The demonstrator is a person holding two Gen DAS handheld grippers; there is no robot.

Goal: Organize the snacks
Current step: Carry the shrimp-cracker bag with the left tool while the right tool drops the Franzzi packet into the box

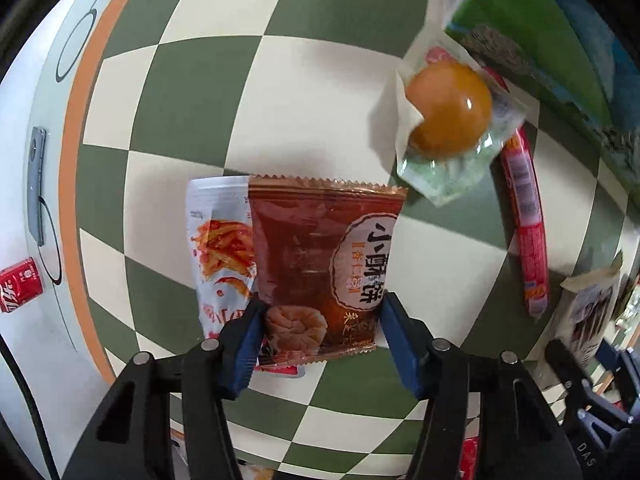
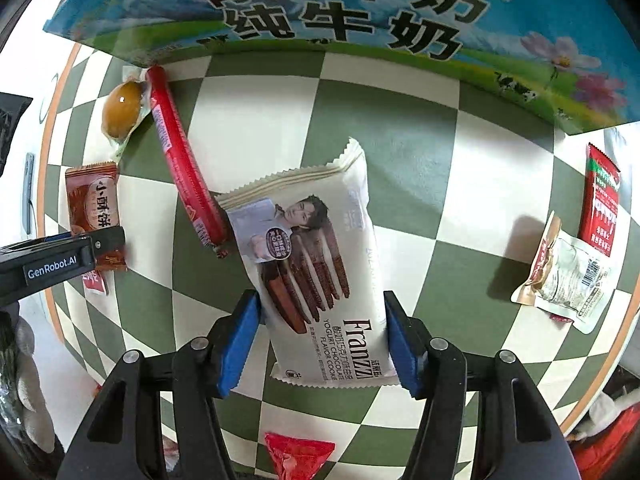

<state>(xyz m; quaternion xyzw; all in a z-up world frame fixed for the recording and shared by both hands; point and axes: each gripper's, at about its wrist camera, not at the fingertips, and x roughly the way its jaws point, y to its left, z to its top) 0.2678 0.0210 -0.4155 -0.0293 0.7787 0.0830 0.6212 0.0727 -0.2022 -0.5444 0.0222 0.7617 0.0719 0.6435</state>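
Right gripper [image 2: 322,336] stands open with its blue pads on either side of the Franzzi cookie pack [image 2: 316,264], near end of the pack between them; I cannot tell whether the pads touch the wrapper yet. Landmark for all positions: the milk carton [image 2: 340,12], large, blue and green, printed 青海牛奶 / 纯牛奶, lying across the far edge of the checkered table [image 2: 460,184]. Franzzi pack lies on the near side of the carton, well apart from it, long axis running from my right gripper toward the carton and tilted slightly left; the pads span its short width, so I judge a plain closing would take it. Readable on it: "Franzzi", "YOGURT CHOCOLATE FLAVOR COOKIE". Red sausage stick [image 2: 184,168] starts just beside the carton's left end and runs back toward me, its near tip touching the Franzzi pack's far left corner; lifting may drag it. Left gripper [image 1: 320,340] is also open, straddling the brown pastry packet [image 1: 324,268], marked 小酥饼, which overlaps a white packet with red strips [image 1: 218,248]. Both sit far left of the carton, so the left hand is nearer them. Packaged braised egg [image 1: 448,112] lies by the carton's left corner, against the sausage. Right of the carton: a red sachet [image 2: 602,204] and a beige packet [image 2: 568,276]; print too small to read. Off the mat, a red cola can [image 1: 20,284].
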